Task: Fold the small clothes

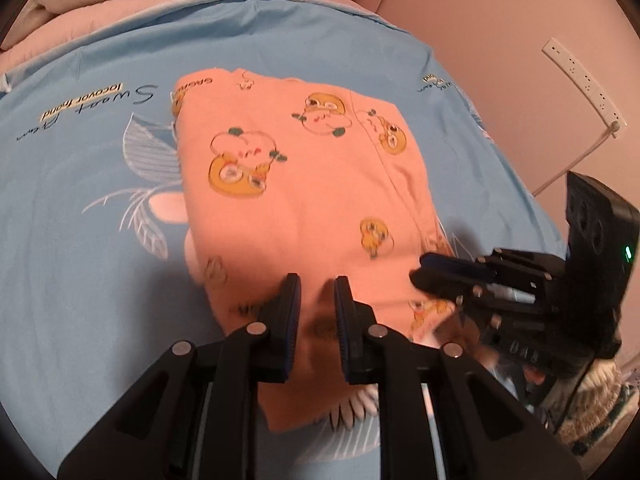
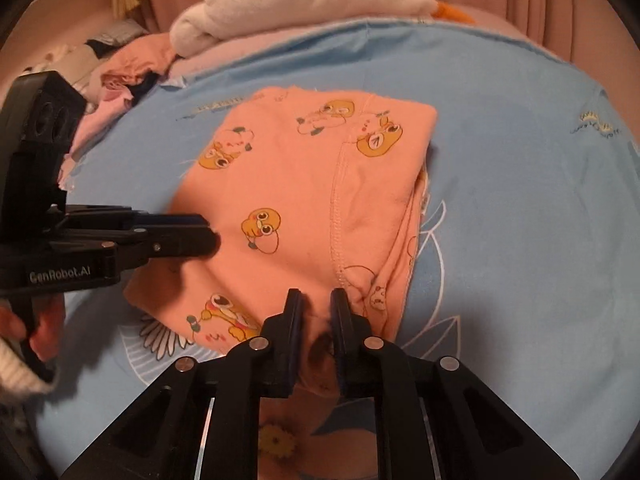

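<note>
Because the orange garment (image 1: 296,184) on the blue bedsheet (image 1: 80,240) is light, limp knit, it will sag and slide when lifted. Left gripper (image 1: 316,292) pinches a fold of its near edge; right gripper (image 2: 316,308) likewise clamps the near hem. Grip both near corners, never the middle.

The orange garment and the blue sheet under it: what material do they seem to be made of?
The orange garment looks like soft knitted cotton with a matte finish: it shows a stitched seam, soft folds and printed cartoon animals. The blue sheet looks like a thin, smooth woven fabric, perhaps cotton or polyester, lying nearly flat with printed leaves and lettering. The exact fibre cannot be told.
</note>
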Motion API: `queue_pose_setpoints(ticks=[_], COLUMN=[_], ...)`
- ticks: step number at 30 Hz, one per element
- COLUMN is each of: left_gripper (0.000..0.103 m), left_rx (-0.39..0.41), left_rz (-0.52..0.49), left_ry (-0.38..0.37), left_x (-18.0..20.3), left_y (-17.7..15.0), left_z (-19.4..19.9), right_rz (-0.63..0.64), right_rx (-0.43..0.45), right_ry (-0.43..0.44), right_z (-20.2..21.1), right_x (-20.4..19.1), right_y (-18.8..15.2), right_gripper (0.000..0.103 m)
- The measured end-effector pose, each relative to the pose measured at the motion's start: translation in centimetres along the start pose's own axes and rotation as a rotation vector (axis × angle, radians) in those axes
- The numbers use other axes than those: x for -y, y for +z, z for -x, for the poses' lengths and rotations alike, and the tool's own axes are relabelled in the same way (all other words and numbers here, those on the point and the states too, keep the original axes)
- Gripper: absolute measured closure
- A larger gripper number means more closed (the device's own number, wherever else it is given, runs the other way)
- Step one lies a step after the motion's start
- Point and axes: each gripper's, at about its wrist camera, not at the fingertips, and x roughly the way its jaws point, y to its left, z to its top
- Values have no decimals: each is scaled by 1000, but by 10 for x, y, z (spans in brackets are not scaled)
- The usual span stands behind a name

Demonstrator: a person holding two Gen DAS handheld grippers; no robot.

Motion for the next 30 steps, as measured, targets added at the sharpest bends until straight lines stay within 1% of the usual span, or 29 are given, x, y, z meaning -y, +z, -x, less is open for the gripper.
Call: queue_pose_setpoints(ticks=[2,3,4,5,6,7,8,9,10,11,12,14,16,18,21,22,24,26,27,28,29,30], left_gripper=[87,86,81,77,58,31,24,24,24,24,24,25,27,27,28,33,41,44,46,54,59,68], left_rx=[-2,2,7,12,20,35,51,67,67,68,67,58,48,38,41,43,37,38,42,45,44,40], left_rz=[9,19,33,49,68,94,119,160,188,223,239,274,303,322,325,328,337,361,373,380,385,389], left_ry=[2,2,1,3,16,38,52,50,33,6,-5,-40,-95,-142,-179,-188,-211,-225,-230,-231,-226,-207], left_x=[-3,-6,-11,-15,-19,-26,-32,-41,-47,-54,-57,-63,-66,-67,-63,-64,-64,-66,-67,-67,-67,-68], left_y=[-5,-8,-9,-9,-9,-8,-8,-6,-4,0,2,9,14,20,32,34,42,49,51,51,52,52], left_z=[9,15,21,25,27,29,32,33,32,29,27,18,9,-3,-13,-15,-23,-31,-32,-32,-33,-34], right_rz=[-39,-65,-102,-153,-192,-236,-270,-296,-329,-348,-368,-433,-485,-509,-510,-504,-494,-493,-491,-489,-489,-486], right_rx=[-4,-6,-4,12,32,50,60,64,58,53,48,29,26,24,11,8,9,21,28,29,35,38], right_ry=[43,69,105,153,188,207,209,204,189,193,211,279,337,356,399,404,418,432,431,427,418,410], right_z=[8,11,17,25,33,38,40,42,39,36,34,22,10,-1,-14,-12,-15,-19,-22,-24,-26,-28], right_x=[8,13,20,31,37,49,55,61,71,76,80,91,100,104,101,100,97,95,94,93,91,90], right_y=[-1,-1,-3,-5,-9,-12,-12,-14,-12,-11,-13,-9,-3,5,14,15,19,24,26,27,27,27], right_gripper=[89,86,83,71,57,47,45,44,44,44,44,44,44,44,44,44,44,45,50,57,60,65])
